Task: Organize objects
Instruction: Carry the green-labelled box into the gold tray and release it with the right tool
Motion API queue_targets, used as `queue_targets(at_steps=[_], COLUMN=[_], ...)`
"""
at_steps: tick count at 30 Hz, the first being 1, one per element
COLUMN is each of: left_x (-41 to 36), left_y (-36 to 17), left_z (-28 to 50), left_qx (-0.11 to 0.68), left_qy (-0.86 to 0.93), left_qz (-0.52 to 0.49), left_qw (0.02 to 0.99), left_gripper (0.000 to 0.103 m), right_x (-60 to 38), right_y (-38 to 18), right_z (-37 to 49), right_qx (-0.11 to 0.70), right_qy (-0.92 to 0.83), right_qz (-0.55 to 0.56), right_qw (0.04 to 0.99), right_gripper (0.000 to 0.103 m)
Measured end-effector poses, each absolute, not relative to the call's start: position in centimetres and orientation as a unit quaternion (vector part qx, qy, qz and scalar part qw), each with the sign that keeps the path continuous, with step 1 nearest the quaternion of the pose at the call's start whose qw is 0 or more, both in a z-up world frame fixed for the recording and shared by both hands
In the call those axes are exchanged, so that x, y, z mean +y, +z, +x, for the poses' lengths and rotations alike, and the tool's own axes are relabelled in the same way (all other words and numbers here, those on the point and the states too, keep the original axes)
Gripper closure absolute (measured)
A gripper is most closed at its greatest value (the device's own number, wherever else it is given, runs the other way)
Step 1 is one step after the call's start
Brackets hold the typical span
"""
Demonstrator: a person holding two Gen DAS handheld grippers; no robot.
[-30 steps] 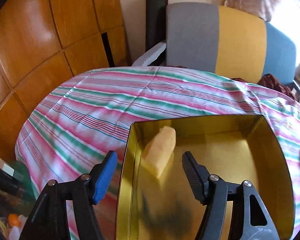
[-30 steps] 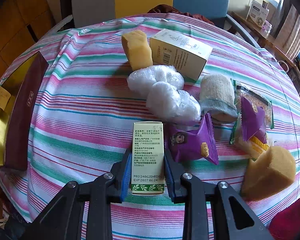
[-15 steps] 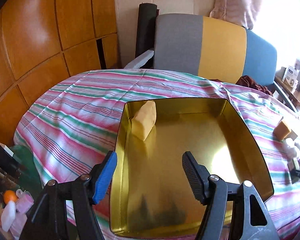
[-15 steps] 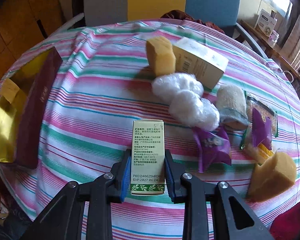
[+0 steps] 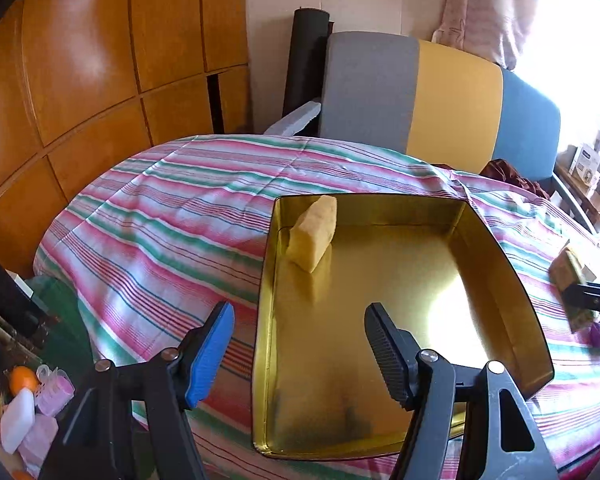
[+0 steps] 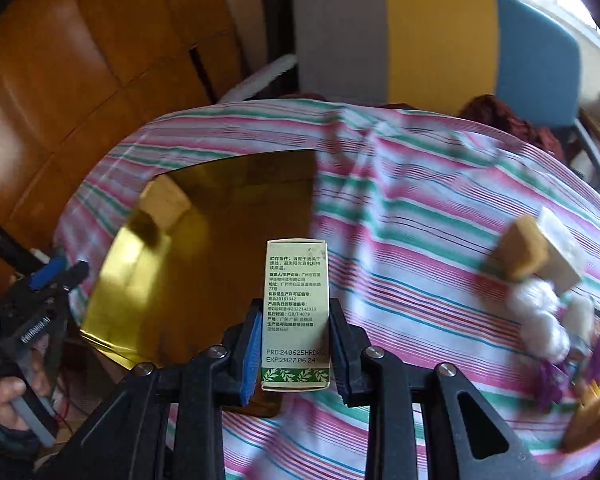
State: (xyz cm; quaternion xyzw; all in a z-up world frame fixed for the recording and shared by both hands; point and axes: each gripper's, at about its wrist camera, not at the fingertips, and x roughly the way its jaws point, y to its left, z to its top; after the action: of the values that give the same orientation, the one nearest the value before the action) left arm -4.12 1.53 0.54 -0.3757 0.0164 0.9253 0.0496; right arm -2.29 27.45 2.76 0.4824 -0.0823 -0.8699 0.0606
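A gold tin box [image 5: 380, 452] lies open on the striped tablecloth, with one yellow sponge [image 5: 313, 237] in its far left corner. My left gripper [image 5: 298, 354] is open and empty above the box's near left edge. My right gripper [image 6: 294, 354] is shut on a small green-and-white carton [image 6: 297, 300] and holds it in the air at the right edge of the gold box [image 6: 112, 304]. The right gripper and its carton also show at the right edge of the left wrist view [image 5: 570, 280].
On the cloth to the right lie a brown sponge [image 6: 522, 252], a cream box [image 6: 560, 248], white plastic-wrapped bundles [image 6: 540, 316], purple snack packets [image 6: 556, 380] and another sponge [image 6: 592, 420]. A grey, yellow and blue chair [image 5: 440, 96] stands behind the table. Wooden cabinets [image 5: 80, 60] are at left.
My right gripper has lifted the carton off the cloth and swung it left to the gold box. My left gripper has drawn back from the box and risen a little.
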Motion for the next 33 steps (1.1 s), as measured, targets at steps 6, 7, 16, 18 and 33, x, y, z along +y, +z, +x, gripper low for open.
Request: queue_targets(at_steps=[6,7,16,18,33], left_x=[-0.2,-0.5,-3.1,-3.8,-6.9], left_y=[-0.1,-0.3,-1.3,-1.5,-2.2], left_z=[-4.3,-4.3,-4.8,-4.8,-5.5], left_qx=[0.004,0.002,-0.021,-0.029,-0.052], left_qy=[0.923,0.922,0.918,0.917,0.911], left_qz=[-0.383,-0.385,-0.396,-0.398,-0.408], left_qw=[0.037,0.034,0.016,0.012,-0.015], left_gripper=[0.034,0.034,0.034,0.034,0.034], right_x=[21.8,21.0,15.6,14.6,10.5], right_y=[1.3,1.0,-2.2,-2.7,-5.6], right_z=[-5.8,-6.4,-10.0,-10.8,-17.2], right_qx=[-0.077,-0.074,-0.084,-0.087,-0.160], right_qy=[-0.850,-0.847,-0.815,-0.808,-0.777], right_qz=[0.510,0.514,0.557,0.565,0.594], right_qw=[0.109,0.114,0.139,0.141,0.130], right_gripper=[0.074,0.074,0.074,0.074,0.064])
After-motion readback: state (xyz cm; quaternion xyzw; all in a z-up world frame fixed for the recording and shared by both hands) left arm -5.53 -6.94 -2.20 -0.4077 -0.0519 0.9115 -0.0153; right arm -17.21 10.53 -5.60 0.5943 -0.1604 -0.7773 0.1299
